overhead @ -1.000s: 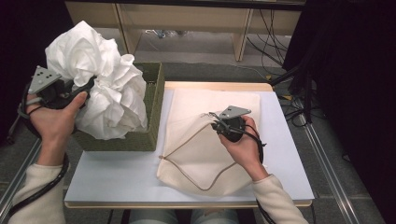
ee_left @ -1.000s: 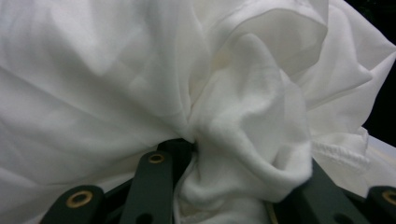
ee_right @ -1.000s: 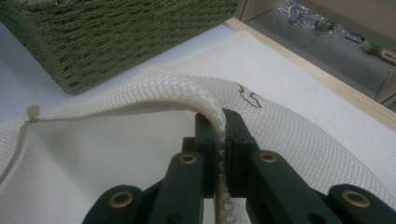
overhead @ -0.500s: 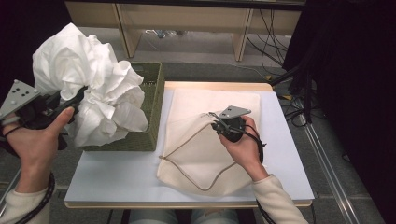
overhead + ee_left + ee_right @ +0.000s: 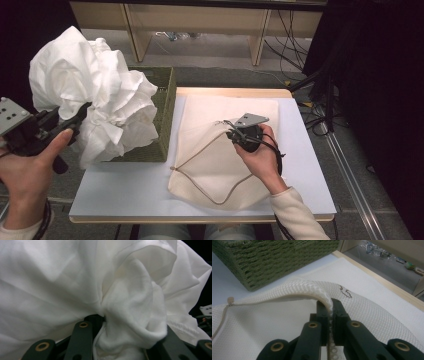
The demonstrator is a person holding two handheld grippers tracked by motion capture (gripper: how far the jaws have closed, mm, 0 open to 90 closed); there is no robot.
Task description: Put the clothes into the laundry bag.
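Left gripper (image 5: 75, 117): jaws clamped on a bunched fold of the white cloth (image 5: 100, 107), held up at the left of the high view, over and beside the basket (image 5: 165, 115). In the left gripper view, cloth (image 5: 112, 290) pinched between both black jaws, spilling over them.

Right gripper (image 5: 231, 134): jaws nearly together, gripping the raised edge of the mesh bag (image 5: 220, 150) at centre frame. In the right gripper view, gripper (image 5: 329, 312) closed tight on the bag's (image 5: 287, 322) zipper hem, that edge lifted off the table (image 5: 130, 185).

Basket: green, woven, standing at the table's left edge; contents hidden behind the cloth, cannot tell. Bag: lay flat at centre of the table, tan zipper line running across it, pull (image 5: 230, 300) seen at left in the right gripper view.

Counted: two grippers, one cloth, one basket, one bag.
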